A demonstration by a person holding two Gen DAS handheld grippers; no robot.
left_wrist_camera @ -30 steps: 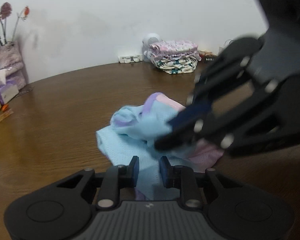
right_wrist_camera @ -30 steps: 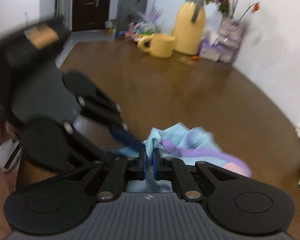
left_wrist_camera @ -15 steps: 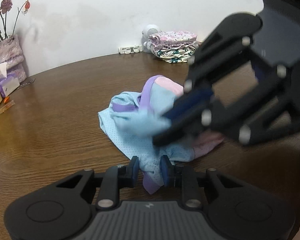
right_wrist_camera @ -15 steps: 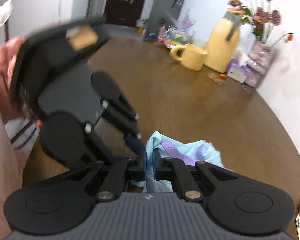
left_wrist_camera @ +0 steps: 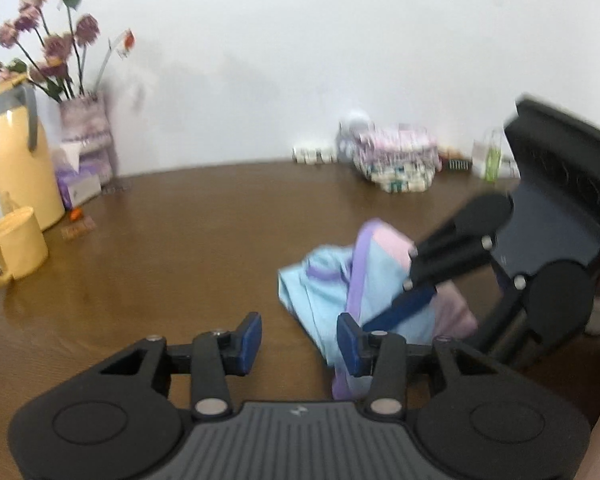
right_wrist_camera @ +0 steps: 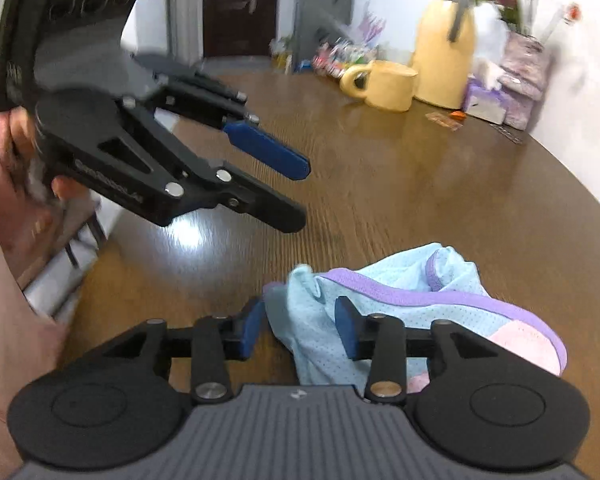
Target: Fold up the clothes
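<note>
My left gripper (left_wrist_camera: 298, 338) gapes wide over bare wood, gripping nothing. My right gripper (right_wrist_camera: 300, 330) is spread too, straddling the crumpled light-blue mesh garment with purple trim (right_wrist_camera: 400, 300) on the brown wooden table (right_wrist_camera: 380, 168).

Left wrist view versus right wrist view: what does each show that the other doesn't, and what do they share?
Only the left wrist view shows the stack of folded clothes against the wall. Only the right wrist view shows the dark door and the person's hand. Both show the light blue garment lying crumpled on the wooden table, the yellow jug, the yellow mug, the flowers, and both the left gripper and the right gripper, open.
</note>
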